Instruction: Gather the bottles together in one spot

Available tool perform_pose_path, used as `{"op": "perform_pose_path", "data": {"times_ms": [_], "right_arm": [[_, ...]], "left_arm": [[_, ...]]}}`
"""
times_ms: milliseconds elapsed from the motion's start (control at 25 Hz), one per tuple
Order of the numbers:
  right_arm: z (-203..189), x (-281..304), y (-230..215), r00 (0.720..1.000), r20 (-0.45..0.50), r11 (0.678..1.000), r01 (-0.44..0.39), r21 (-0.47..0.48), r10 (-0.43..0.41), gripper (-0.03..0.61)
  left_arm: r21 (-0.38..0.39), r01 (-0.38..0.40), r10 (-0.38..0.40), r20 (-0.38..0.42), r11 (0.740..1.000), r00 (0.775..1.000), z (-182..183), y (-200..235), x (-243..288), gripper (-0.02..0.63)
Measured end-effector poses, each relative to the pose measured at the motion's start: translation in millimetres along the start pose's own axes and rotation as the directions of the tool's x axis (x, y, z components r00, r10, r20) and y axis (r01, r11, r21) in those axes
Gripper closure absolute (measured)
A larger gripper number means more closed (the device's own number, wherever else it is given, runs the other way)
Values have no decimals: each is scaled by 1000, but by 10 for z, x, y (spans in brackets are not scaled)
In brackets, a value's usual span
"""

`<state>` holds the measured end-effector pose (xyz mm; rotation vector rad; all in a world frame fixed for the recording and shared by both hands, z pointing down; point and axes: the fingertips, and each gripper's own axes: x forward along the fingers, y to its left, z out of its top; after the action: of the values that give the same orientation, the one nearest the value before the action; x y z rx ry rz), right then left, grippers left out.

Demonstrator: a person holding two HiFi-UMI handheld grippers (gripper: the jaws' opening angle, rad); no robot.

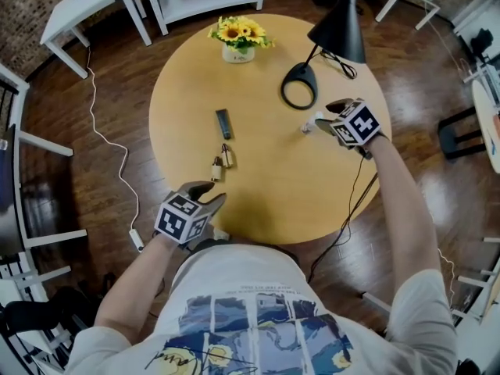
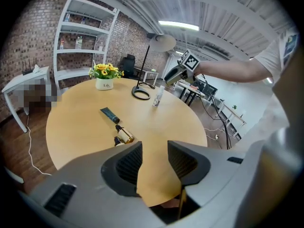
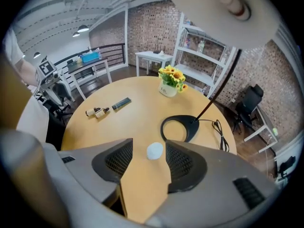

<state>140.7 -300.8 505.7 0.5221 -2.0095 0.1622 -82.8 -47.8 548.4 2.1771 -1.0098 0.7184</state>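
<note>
i'm holding the right gripper over the small white plastic bottle, jaws spread. its round cap is showing between the pads with a gap on each side, so nothing is pinching it. the bottle is standing upright, long axis vertical, just beside the ring base of the black desk lamp.

the two small amber glass dropper bottles are lying side by side, well apart from it toward my left. a dark flat tube is lying just beyond them. the left gripper is hovering at the near table edge, jaws apart and empty, nearer that pair.

all this is sitting on a round pale wooden table with a pot of sunflowers. dark plank flooring and white shelving are surrounding it.
</note>
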Motion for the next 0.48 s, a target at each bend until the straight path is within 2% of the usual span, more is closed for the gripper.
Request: {"op": "perform_pose_path", "data": {"times_ms": [160, 280, 360, 480], "right_arm": [[-27, -468, 320, 992, 122, 999, 30, 37, -34, 337], [-156, -811, 614, 968, 238, 987, 39, 158, -76, 337], [-300, -1003, 817, 944, 307, 962, 36, 270, -122, 337], [-597, -1209, 1137, 902, 374, 894, 28, 448, -216, 337]], "left_arm": [[16, -13, 13, 11, 1000, 1000, 109, -33, -24, 446], [23, -32, 32, 32, 999, 999, 225, -36, -53, 448], [26, -48, 47, 50, 999, 998, 322, -40, -76, 446], [46, -48, 45, 73, 998, 996, 490, -83, -68, 447]]}}
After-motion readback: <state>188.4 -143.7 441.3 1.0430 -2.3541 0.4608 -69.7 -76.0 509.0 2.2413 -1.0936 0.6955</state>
